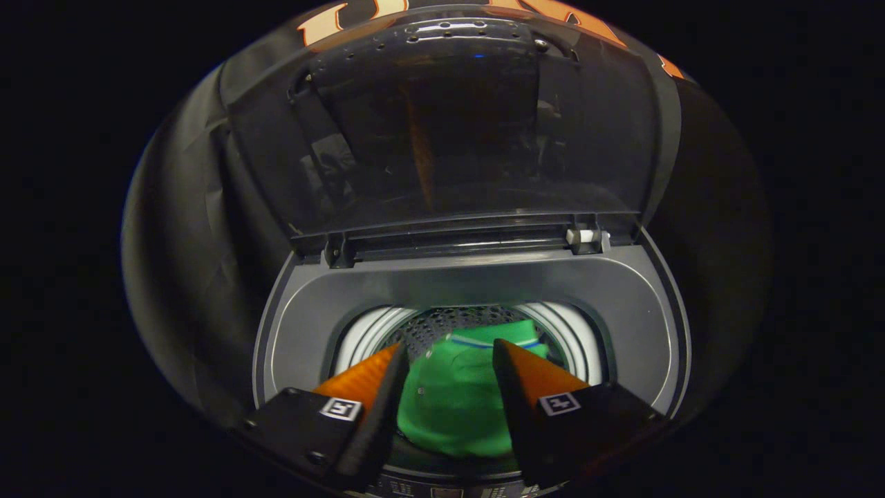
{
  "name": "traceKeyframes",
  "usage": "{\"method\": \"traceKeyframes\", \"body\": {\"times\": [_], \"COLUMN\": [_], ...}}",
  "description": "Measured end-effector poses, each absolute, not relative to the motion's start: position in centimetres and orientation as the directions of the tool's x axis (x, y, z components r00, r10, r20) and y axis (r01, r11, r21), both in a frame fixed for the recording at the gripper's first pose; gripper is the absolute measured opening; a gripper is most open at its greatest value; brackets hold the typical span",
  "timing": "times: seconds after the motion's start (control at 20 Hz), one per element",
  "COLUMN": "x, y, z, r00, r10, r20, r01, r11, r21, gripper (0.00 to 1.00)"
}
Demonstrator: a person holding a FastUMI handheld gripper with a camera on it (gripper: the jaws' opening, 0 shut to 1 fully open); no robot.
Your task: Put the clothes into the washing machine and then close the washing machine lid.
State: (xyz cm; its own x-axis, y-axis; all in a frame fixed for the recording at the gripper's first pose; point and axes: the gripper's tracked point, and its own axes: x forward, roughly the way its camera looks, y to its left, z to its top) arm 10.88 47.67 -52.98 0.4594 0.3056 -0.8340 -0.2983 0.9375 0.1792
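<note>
A green garment (453, 408) with a blue-and-white trim lies inside the drum (442, 321) of a grey top-loading washing machine (304, 325). My gripper (448, 342) hovers over the drum mouth and stands open. The garment shows in the gap between the fingers and below them, and neither finger presses on it. The machine's dark see-through lid (456, 138) stands raised and upright at the back, beyond the fingers.
The lid hangs on hinges (586, 236) along the rear edge of the machine's top. A white ring (363, 332) lines the drum mouth. Black cloth walls surround the machine on both sides and behind.
</note>
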Motion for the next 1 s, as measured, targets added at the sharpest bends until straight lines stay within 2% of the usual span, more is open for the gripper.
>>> {"method": "traceKeyframes", "body": {"times": [0.1,0.15,0.3,0.65,1.0], "x": [10.8,10.6,10.5,11.7,14.6], "y": [47.2,46.8,46.1,45.5,45.7], "z": [-53.0,-53.0,-52.2,-46.1,-35.5], "r00": [0.458,0.46,0.478,0.593,0.721], "r10": [0.294,0.288,0.28,0.312,0.374], "r20": [-0.839,-0.84,-0.833,-0.742,-0.584], "r01": [-0.288,-0.281,-0.27,-0.314,-0.336], "r11": [0.942,0.945,0.949,0.938,0.925], "r21": [0.173,0.17,0.164,0.144,0.178], "gripper": [0.98,0.99,0.99,0.99,0.99]}}
